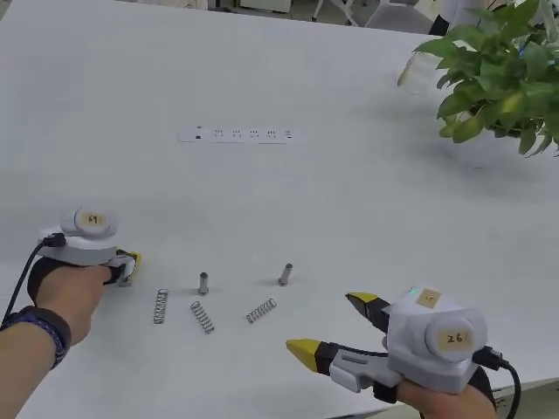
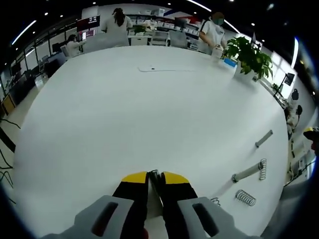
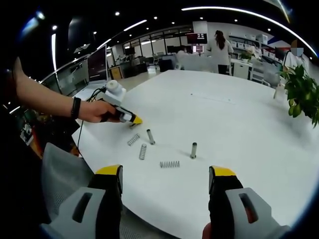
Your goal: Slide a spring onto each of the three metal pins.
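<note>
Two metal pins stand upright on the white table, one point(image 1: 203, 282) left of the other point(image 1: 286, 273). Three springs lie in front of them: left point(image 1: 161, 305), middle point(image 1: 202, 316) and right point(image 1: 261, 310). My left gripper point(image 1: 127, 264) rests at the table's left, shut on a third small metal pin point(image 2: 154, 176) that stands between its yellow tips. My right gripper point(image 1: 334, 325) hovers at the front right, jaws wide open and empty, pointing left toward the springs. The right gripper view shows both pins point(image 3: 150, 136) point(image 3: 193, 150), the nearest spring point(image 3: 169, 164) and the left gripper point(image 3: 133, 120).
A white power strip point(image 1: 240, 134) lies farther back at the middle of the table. A potted green plant point(image 1: 502, 70) stands at the back right. The table's front edge runs just beneath my right gripper. People sit and stand at desks far behind.
</note>
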The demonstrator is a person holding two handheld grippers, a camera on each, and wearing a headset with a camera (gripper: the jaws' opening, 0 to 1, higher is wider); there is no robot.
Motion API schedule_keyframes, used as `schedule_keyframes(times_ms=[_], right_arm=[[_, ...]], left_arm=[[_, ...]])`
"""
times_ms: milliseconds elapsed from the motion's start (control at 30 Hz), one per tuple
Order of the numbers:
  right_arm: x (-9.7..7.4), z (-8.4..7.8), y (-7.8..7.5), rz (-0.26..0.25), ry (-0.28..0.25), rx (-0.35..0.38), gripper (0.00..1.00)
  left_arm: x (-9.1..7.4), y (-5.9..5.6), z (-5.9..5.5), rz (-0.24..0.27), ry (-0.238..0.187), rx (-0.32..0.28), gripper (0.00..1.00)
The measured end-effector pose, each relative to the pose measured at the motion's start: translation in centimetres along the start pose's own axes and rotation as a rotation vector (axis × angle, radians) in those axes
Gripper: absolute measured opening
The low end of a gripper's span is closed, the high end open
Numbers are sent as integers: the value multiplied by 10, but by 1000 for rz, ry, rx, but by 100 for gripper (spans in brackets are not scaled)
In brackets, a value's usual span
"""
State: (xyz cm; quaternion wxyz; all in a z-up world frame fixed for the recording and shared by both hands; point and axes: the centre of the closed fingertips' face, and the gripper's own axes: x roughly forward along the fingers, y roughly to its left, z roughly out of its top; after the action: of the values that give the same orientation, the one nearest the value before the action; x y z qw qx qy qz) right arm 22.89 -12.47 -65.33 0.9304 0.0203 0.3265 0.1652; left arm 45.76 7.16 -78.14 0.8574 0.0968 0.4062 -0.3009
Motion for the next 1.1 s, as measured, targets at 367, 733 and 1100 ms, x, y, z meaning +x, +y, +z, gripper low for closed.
schedule_keyframes(times_ms=[367, 733, 1100], right_arm=[[0, 3, 0, -2, -8, -1, 69], [1, 4, 0, 2, -15, -1, 69], [0, 5, -1, 2, -23, 0, 69]], left_arm=[[-7, -3, -7, -15, 40, 8, 0], [-19, 8, -3, -4, 12, -42, 0], [-32, 12, 1, 6, -18, -46, 0]])
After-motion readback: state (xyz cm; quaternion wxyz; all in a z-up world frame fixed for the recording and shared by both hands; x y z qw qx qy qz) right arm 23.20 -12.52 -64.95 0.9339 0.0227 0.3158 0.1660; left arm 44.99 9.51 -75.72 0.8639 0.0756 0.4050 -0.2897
